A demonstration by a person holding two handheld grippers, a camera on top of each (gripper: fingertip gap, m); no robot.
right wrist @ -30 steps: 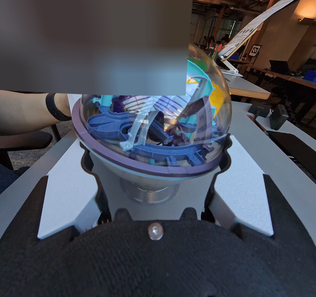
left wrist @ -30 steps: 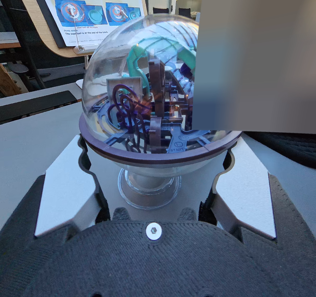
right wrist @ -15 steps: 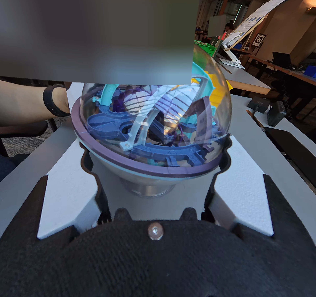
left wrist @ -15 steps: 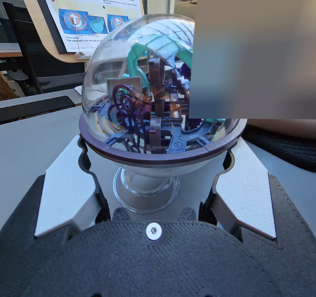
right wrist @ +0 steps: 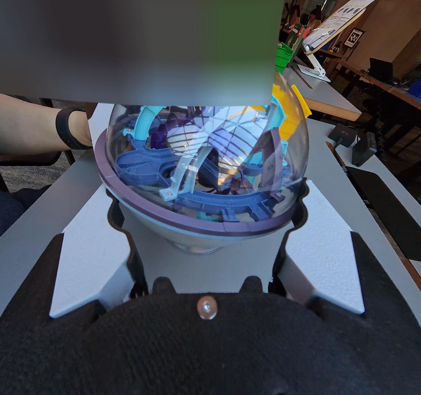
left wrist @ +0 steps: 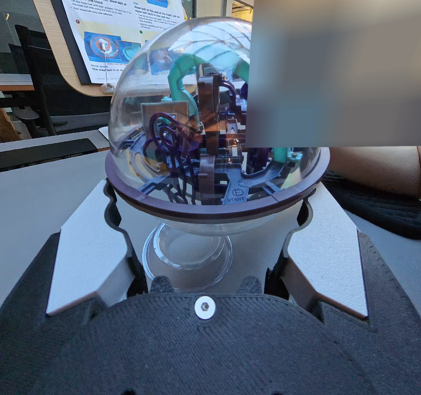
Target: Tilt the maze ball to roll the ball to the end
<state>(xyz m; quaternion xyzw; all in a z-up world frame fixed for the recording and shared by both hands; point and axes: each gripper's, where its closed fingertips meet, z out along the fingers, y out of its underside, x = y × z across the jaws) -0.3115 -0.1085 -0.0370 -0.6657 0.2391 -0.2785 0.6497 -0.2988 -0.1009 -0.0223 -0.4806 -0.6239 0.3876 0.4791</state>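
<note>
The maze ball (left wrist: 211, 115) has a clear shell, purple equator band, and blue, teal, brown tracks; table (left wrist: 45, 192) is grey.

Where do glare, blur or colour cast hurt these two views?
Left wrist view: window reflections wash the top of the maze ball dome, light cool and bluish. Right wrist view: bright reflection streaks cross the maze ball, background dim and warm. Both: wide-angle bending at the edges.
</note>
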